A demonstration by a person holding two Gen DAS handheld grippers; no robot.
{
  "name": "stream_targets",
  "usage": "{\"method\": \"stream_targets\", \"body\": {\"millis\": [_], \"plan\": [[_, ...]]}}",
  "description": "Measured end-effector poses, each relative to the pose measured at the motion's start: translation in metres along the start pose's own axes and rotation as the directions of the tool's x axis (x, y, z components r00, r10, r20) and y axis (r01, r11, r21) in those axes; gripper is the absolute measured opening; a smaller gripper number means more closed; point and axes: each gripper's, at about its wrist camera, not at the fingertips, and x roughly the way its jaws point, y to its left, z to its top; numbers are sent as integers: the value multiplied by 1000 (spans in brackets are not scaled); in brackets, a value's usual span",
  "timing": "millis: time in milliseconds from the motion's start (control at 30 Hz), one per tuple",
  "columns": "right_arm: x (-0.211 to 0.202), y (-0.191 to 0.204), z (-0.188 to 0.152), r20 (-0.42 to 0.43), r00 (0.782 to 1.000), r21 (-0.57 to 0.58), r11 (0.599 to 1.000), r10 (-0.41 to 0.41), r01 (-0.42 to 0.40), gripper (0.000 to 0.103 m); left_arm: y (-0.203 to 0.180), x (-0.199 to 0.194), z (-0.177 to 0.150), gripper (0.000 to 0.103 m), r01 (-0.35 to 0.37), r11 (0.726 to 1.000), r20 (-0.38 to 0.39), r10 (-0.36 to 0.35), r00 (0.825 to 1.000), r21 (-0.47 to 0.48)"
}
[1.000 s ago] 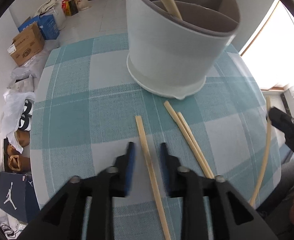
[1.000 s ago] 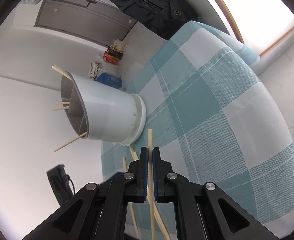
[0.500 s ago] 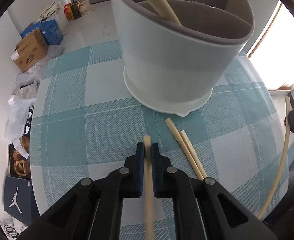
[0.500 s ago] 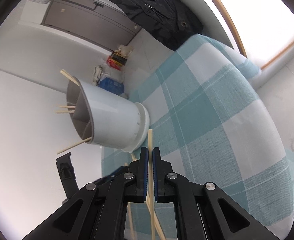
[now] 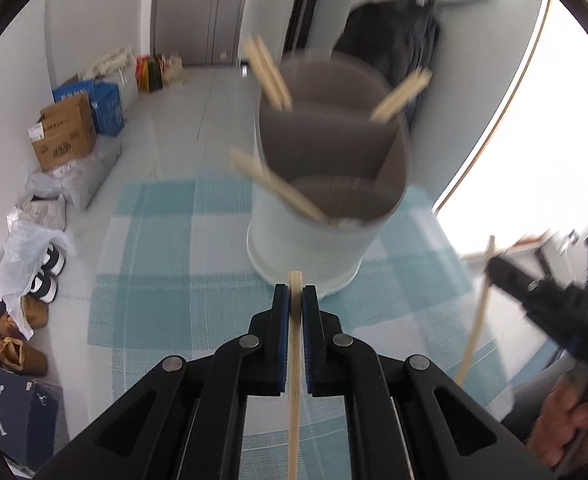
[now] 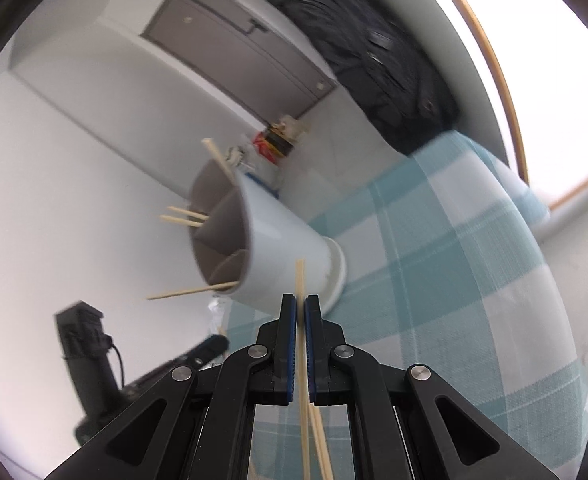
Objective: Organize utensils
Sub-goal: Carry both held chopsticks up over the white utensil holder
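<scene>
Holder [image 5: 326,216] upright on counter [image 5: 153,288], 3 compartments, chopsticks inside. Left gripper [image 5: 292,300] pinches 1 chopstick [image 5: 294,380]; right gripper [image 6: 301,312] pinches another [image 6: 302,344]. Risk: both head for the holder together, sticks could clash or catch the rim.

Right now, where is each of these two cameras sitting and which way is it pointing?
Left wrist: rides on the left gripper, looking down along its fingers, shut on a chopstick, toward the white utensil holder on the checked tablecloth; the person's hand shows at lower right.

Right wrist: rides on the right gripper, rolled sideways, shut on another chopstick, facing the same holder; no body part shows.

Shared: the holder, the tablecloth, and each view catches the other gripper.
</scene>
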Motion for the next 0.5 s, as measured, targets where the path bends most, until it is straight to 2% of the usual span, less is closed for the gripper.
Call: {"method": "stream_targets", "body": {"millis": [167,333,500], "plan": [[-6,28,0,42,999,-86,996,24,-21,4,0,-25,10,2,43,999,121,-39,992,-32],[-12,54,5,91,995,-177,984,50,-33,4,4,-32,16,2,62,998,164,-59,985,-16],[-13,70,9,122,991,-233,972,54,-24,4,4,-37,20,2,81,997,173,-80,982,3]]}}
